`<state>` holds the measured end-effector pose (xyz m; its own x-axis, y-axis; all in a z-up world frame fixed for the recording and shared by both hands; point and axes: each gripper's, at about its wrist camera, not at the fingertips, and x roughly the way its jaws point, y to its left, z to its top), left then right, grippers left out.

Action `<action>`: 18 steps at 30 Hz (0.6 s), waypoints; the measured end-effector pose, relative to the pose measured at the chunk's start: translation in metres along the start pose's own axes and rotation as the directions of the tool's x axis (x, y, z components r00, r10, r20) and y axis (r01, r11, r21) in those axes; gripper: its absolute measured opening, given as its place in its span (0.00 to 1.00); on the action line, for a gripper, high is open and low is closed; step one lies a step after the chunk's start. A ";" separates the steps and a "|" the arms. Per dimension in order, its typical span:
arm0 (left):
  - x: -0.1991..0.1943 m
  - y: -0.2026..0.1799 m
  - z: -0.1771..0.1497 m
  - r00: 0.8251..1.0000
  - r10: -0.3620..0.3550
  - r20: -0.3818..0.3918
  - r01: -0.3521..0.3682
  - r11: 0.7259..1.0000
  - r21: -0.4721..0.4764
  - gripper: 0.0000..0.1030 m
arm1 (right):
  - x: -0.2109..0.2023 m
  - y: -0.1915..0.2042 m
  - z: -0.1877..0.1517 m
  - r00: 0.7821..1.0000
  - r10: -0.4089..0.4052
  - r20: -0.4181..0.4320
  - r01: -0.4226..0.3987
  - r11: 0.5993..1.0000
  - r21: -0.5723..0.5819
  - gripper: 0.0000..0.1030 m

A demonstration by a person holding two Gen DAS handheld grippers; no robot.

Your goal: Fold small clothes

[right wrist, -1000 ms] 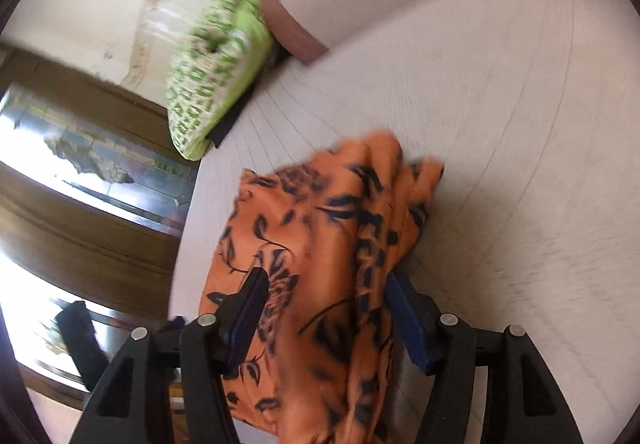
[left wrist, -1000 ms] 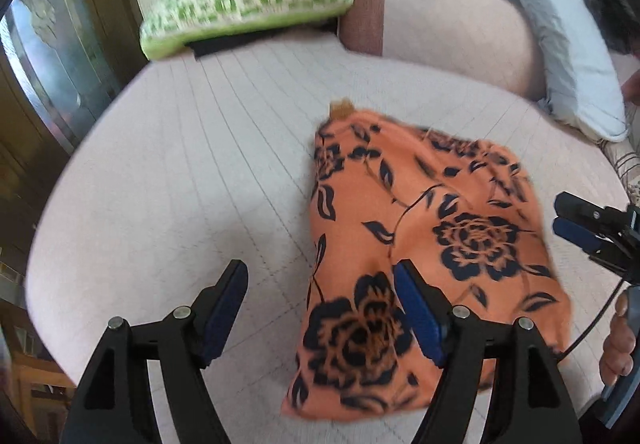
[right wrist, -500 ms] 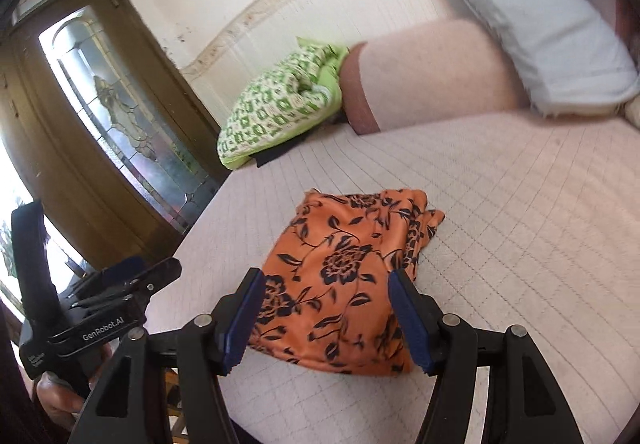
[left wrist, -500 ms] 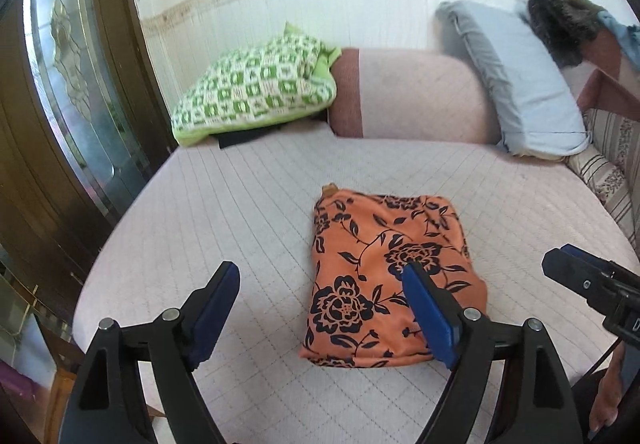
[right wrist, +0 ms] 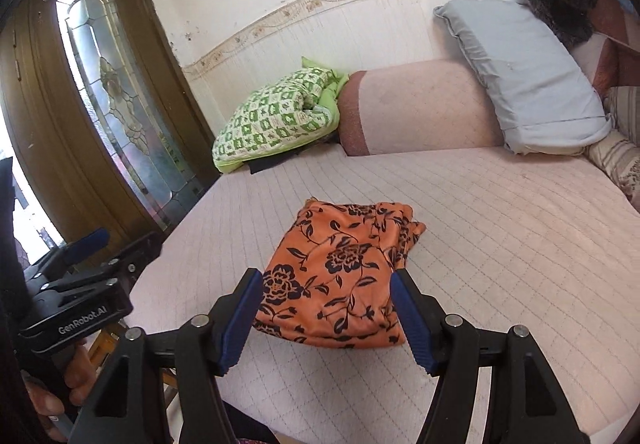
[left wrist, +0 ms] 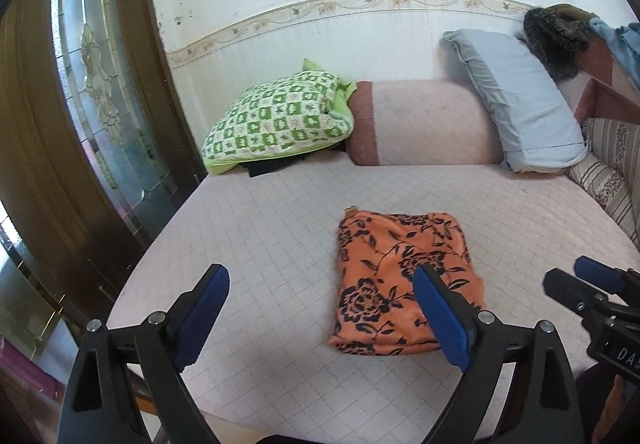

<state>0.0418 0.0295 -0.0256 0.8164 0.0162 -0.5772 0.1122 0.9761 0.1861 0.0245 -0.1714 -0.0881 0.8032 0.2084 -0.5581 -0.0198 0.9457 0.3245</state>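
Both tongs have pulled up and back from the orange flowered cloth (left wrist: 404,280), which now lies alone as a folded square on the bed (left wrist: 260,244), in front of the green pillow (left wrist: 280,120). The left tongs (left wrist: 320,320) are opening with nothing between them; the right tongs (right wrist: 326,318) stand open and empty. The fold looks finished.

Folded orange floral cloth (left wrist: 400,280) just sitting flat on the pink quilted bed (left wrist: 280,228), left hand-held gripper (left wrist: 320,308) above it, jaws opening, nothing between them.
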 end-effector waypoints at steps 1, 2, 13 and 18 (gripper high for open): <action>0.000 0.003 -0.002 1.000 0.006 -0.004 -0.006 1.000 -0.002 0.91 | -0.001 0.001 -0.001 1.000 -0.007 -0.003 0.007 1.000 0.006 0.67; 0.000 0.006 -0.005 1.000 0.013 -0.007 -0.013 1.000 -0.006 0.91 | -0.001 0.002 -0.003 1.000 -0.016 -0.006 0.017 1.000 0.013 0.67; 0.002 0.042 -0.023 0.997 0.063 -0.042 -0.066 0.995 -0.072 0.91 | -0.004 0.024 -0.017 0.998 -0.051 -0.030 0.052 0.999 0.009 0.67; 0.001 0.053 -0.025 0.997 0.065 -0.046 -0.069 0.993 -0.100 0.91 | -0.007 0.039 -0.020 0.998 -0.053 -0.025 0.052 0.998 -0.026 0.67</action>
<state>0.0340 0.0871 -0.0364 0.7953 0.0896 -0.5995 -0.0019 0.9894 0.1454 0.0056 -0.1308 -0.0868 0.7879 0.1646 -0.5934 0.0063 0.9614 0.2750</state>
